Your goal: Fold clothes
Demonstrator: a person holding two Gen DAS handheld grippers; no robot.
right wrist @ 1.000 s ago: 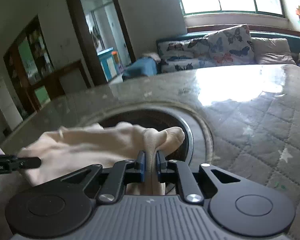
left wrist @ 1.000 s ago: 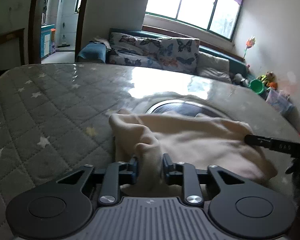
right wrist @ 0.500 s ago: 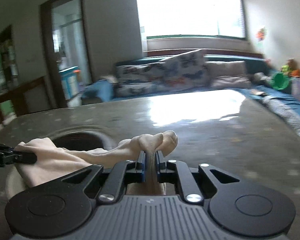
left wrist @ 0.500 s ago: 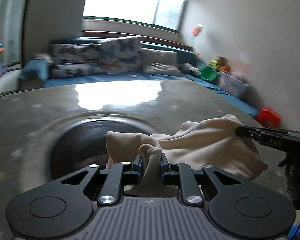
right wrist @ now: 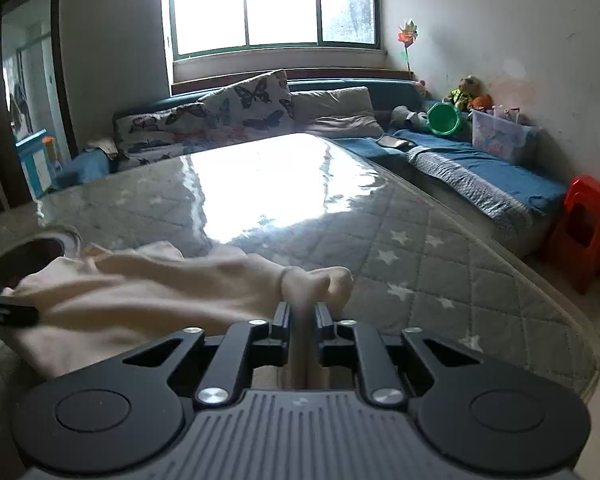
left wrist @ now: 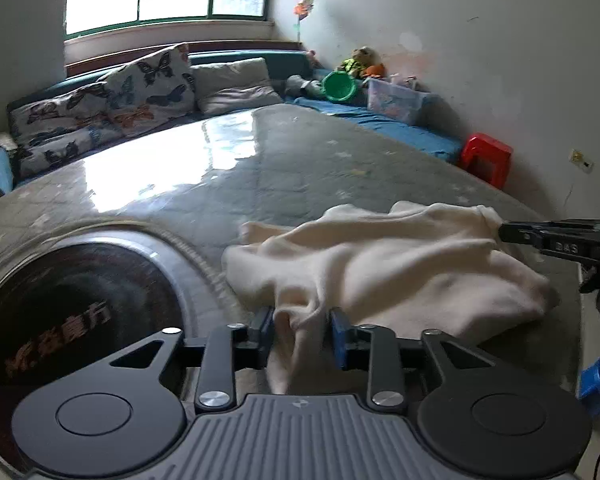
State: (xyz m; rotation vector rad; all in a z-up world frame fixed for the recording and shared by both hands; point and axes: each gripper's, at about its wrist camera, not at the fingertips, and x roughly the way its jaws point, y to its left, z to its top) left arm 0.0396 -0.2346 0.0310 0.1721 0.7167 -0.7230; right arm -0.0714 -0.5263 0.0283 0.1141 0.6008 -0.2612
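A cream garment (left wrist: 384,268) lies bunched on the quilted grey table cover (left wrist: 300,168), stretched between my two grippers. My left gripper (left wrist: 302,332) has its jaws slightly apart with a fold of the cloth between them. My right gripper (right wrist: 303,320) is shut on the other end of the cream garment (right wrist: 148,288). The right gripper's fingers (left wrist: 548,236) show at the right of the left wrist view, clamped on the cloth. The left gripper's tip (right wrist: 8,312) shows at the left edge of the right wrist view.
A round dark inset with a metal rim (left wrist: 72,300) sits in the table left of the garment. A sofa with butterfly cushions (right wrist: 244,108) lines the far wall. A red stool (right wrist: 584,224) stands on the floor at the right. The table's edge (right wrist: 580,320) runs near right.
Both grippers have carried the garment to the right, off the round inset and onto the quilted cover. The left jaws have opened a little around the cloth.
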